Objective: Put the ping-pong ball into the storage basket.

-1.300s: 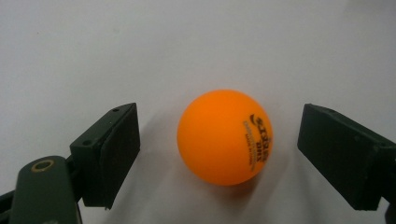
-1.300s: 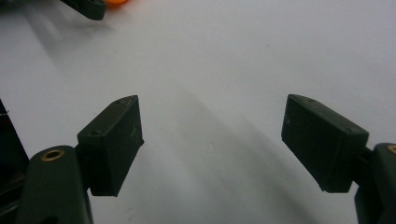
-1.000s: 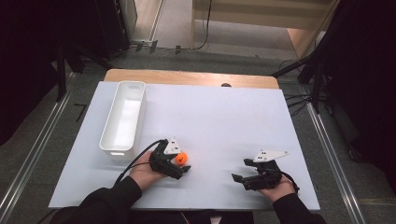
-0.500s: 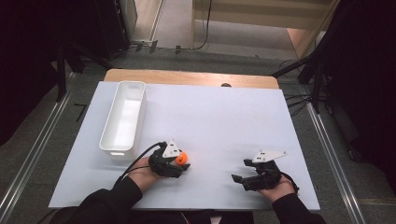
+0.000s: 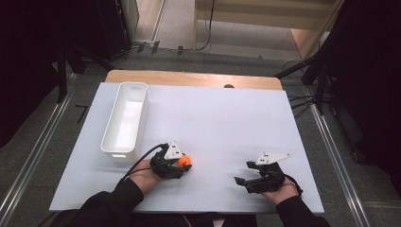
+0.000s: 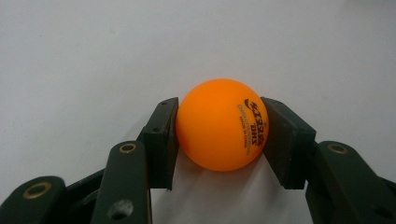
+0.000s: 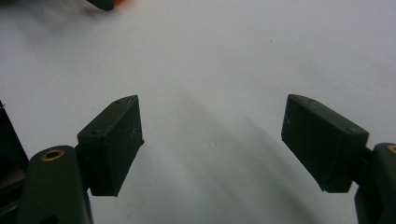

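Near white bin (image 5: 124, 120), L gripper (image 5: 182, 163) jaws just closed, pinching orange ball (image 6: 220, 124); R gripper (image 7: 212, 144) jaws spread.

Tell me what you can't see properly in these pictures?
- Orange ping-pong ball, high view: partly covered by the left gripper, and too small there to read its print.
- Ball's underside, left gripper view: the fingers clamp its sides, so whether it touches the table is unclear.
- White bin, high view: inside of its near wall is hidden.
- Orange scrap, right gripper view: cut off by the top edge, blurred.
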`<control>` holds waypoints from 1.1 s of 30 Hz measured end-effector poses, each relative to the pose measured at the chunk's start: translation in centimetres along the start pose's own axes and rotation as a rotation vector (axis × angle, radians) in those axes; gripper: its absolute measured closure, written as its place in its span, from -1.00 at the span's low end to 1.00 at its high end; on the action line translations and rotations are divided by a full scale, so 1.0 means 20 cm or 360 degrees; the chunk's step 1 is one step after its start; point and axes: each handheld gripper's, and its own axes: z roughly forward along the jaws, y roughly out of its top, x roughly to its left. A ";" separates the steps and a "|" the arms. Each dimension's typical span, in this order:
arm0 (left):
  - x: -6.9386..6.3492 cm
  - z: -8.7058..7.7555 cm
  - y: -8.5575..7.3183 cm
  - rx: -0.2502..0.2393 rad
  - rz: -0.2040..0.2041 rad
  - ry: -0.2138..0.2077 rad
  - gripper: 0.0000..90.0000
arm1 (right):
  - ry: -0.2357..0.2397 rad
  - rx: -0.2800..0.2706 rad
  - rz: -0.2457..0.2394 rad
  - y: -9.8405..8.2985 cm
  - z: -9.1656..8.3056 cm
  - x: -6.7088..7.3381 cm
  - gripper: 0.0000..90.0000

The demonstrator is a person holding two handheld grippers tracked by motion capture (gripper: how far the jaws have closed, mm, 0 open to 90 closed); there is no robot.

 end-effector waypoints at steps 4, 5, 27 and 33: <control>0.00 0.00 0.00 -0.0005 -0.0005 -0.0016 0.12 | -0.0001 0.0000 0.0001 0.00 0.00 0.00 -0.58; 0.01 0.00 0.00 -0.0007 -0.0010 -0.0019 0.12 | -0.0001 0.0000 0.0001 0.00 0.00 0.00 -0.58; 0.04 -0.03 0.01 0.0003 -0.0047 -0.0084 0.12 | 0.0012 -0.0001 0.0000 0.00 0.00 0.00 -0.58; 0.05 -0.04 0.01 -0.0026 -0.0062 -0.0097 0.12 | 0.0011 0.0001 -0.0005 0.00 0.00 0.00 -0.58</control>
